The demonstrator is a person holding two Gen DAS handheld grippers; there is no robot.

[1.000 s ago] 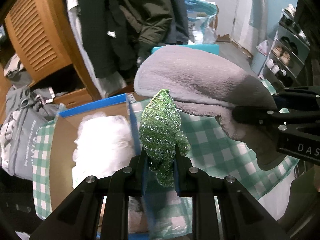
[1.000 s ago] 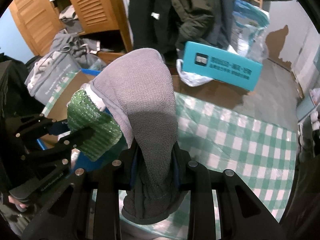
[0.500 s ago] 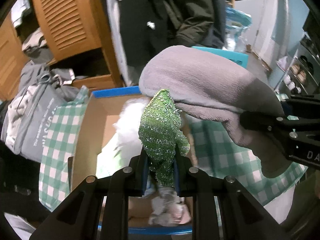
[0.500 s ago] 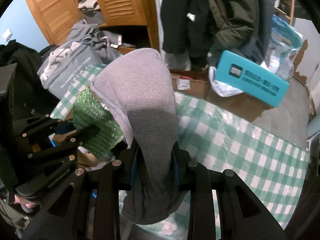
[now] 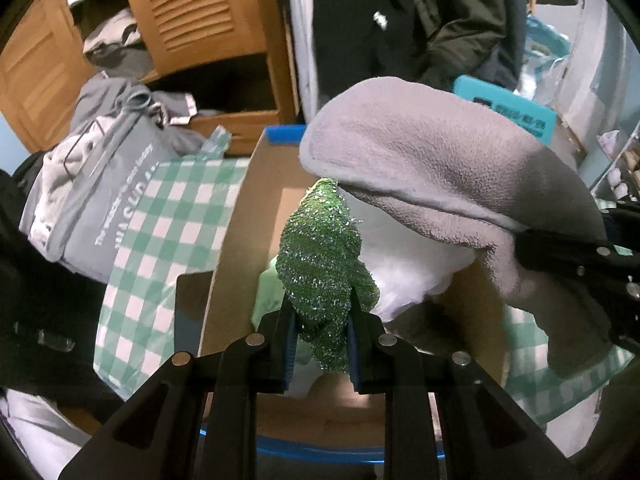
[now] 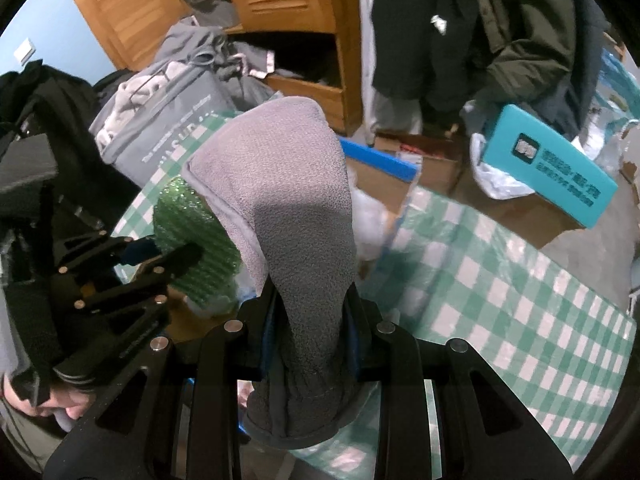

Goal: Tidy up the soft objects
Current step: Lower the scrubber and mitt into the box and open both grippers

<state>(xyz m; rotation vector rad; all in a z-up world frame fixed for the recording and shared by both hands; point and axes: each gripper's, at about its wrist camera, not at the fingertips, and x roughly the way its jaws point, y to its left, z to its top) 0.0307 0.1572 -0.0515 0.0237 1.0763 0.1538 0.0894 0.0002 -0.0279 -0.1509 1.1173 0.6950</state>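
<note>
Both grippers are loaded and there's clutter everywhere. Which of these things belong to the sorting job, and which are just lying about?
In the job:
- sparkly green knit sock, in the left gripper
- grey fleece sock, in the right gripper
- blue-edged cardboard box, holding fluffy white stuffing

Lying about:
- grey printed tote bag
- flat teal box
- dark hanging coats

Much of the box's contents and both gripped cloths are partly out of sight.

The grey fleece cloth covers the far right corner of the cardboard box; the sparkly green cloth hides white stuffing behind it. In the right wrist view the fleece's lower end sinks between the right gripper's fingers, and print on the teal box is too small to read.
</note>
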